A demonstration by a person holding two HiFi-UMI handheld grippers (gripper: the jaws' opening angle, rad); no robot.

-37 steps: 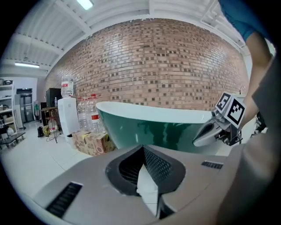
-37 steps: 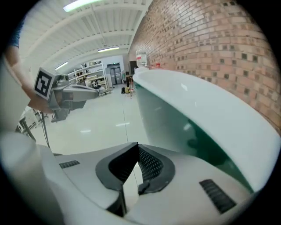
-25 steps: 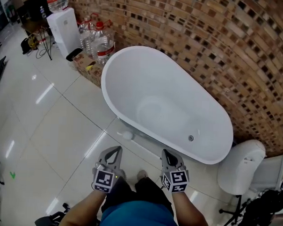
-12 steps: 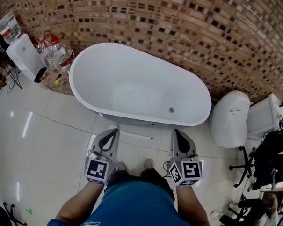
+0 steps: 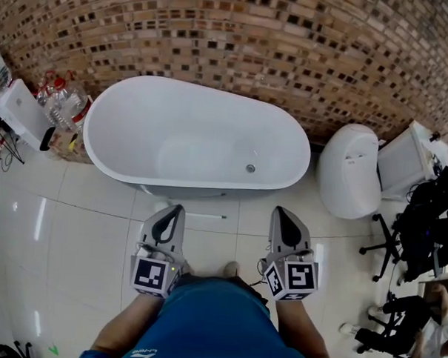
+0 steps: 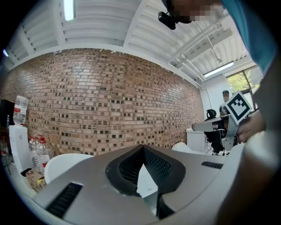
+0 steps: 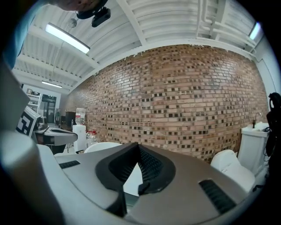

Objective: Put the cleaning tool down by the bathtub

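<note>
Both the left gripper (image 5: 177, 209) and the right gripper (image 5: 280, 211) have risen clear, jaws clenched on nothing; the cleaning tool (image 5: 205, 214) lies on the floor (image 5: 81, 235) beside the bathtub (image 5: 138, 119); the task looks done.

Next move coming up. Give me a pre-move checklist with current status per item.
1. Cleaning tool lying on the floor beside the bathtub: ok.
2. Left tongs shut, nothing between them: ok.
3. Right tongs shut, nothing between them: ok.
4. Tool touching the bathtub's base: cannot tell.
5. Toilet well off to the side of the right tongs: ok.
</note>
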